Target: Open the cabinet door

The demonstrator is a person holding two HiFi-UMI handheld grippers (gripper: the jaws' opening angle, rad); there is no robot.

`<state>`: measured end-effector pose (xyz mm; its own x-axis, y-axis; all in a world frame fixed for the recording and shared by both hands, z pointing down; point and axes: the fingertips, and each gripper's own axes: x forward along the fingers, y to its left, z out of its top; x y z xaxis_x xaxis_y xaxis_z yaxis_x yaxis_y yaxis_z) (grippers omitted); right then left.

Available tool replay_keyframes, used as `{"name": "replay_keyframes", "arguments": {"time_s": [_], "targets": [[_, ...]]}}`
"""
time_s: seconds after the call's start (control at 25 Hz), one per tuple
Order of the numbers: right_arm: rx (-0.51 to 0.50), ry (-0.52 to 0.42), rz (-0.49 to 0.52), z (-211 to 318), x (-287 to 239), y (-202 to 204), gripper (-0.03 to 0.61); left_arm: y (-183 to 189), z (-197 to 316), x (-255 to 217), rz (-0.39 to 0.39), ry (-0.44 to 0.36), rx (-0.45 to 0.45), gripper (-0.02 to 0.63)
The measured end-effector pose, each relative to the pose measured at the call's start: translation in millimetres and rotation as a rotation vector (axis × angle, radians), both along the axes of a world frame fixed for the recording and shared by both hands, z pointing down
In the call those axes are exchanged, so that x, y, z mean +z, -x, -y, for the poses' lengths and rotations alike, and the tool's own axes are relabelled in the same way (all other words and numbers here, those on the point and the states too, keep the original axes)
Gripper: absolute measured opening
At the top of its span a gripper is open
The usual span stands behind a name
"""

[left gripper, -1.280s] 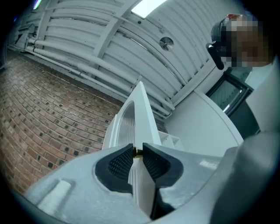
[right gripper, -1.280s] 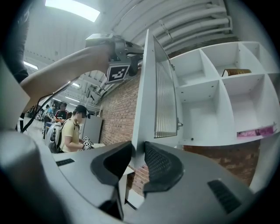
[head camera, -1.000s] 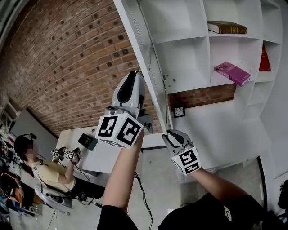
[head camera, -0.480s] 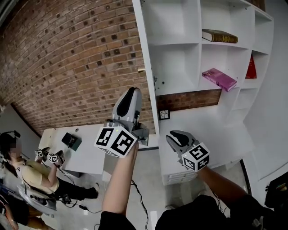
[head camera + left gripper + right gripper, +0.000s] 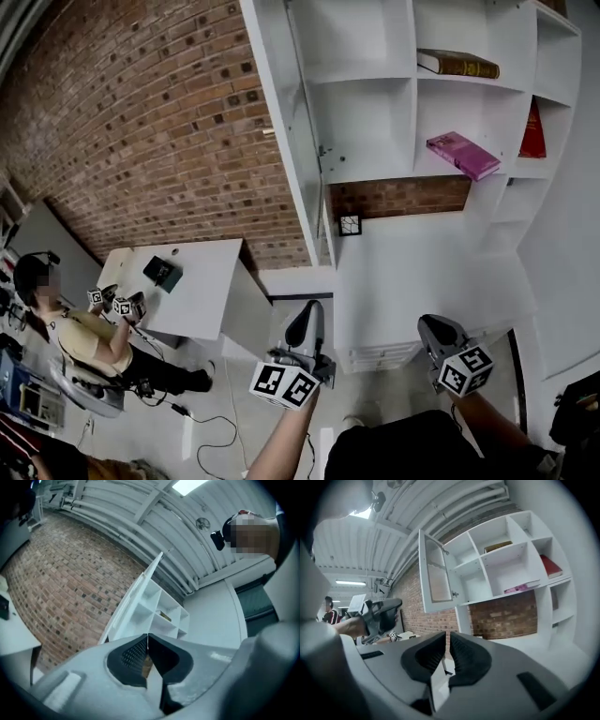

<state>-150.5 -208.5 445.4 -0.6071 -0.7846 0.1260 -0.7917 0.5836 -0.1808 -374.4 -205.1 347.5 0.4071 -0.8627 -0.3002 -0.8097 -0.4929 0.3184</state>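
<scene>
1. The cabinet door (image 5: 286, 141) stands open, swung out from the left side of the white shelf unit (image 5: 375, 234). It appears nearly edge-on in the head view, and the right gripper view shows its inner face (image 5: 436, 576).
2. The left hand-held gripper (image 5: 307, 317) is low in the head view, below the door and well apart from it. Its jaws are pressed together with nothing between them (image 5: 147, 641).
3. The right hand-held gripper (image 5: 433, 325) is low at the right, in front of the shelf unit's lower part and touching nothing. Its jaws are closing, and only a narrow empty gap remains between them (image 5: 447, 644).
4. In the open compartments to the right of the door, a brown book (image 5: 459, 64) lies on an upper shelf. A pink book (image 5: 462, 155) lies below it, and a red book (image 5: 532, 131) leans at the far right.
5. A brick wall (image 5: 141, 122) fills the left side. In front of it a white tabletop (image 5: 202, 291) carries a small dark object (image 5: 159, 272), and a seated person (image 5: 80, 342) is beside it.
</scene>
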Motion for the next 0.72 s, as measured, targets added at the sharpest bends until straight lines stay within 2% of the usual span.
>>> {"name": "replay_keyframes", "arguments": {"time_s": [0.12, 0.24, 0.52, 0.72], "targets": [[0.089, -0.017, -0.013, -19, 4, -62, 0.019, -77, -30, 74, -0.048, 0.149, 0.074, 0.021], [0.133, -0.016, -0.022, -44, 11, -124, 0.000, -148, -62, 118, -0.039, 0.229, 0.126, 0.020], [0.183, 0.028, -0.043, -108, 42, -263, 0.001, -265, -126, 147, 0.108, 0.262, 0.103, 0.020], [0.166, 0.055, -0.077, -165, 69, -348, 0.000, -335, -175, 156, 0.181, 0.244, 0.047, 0.020]]}}
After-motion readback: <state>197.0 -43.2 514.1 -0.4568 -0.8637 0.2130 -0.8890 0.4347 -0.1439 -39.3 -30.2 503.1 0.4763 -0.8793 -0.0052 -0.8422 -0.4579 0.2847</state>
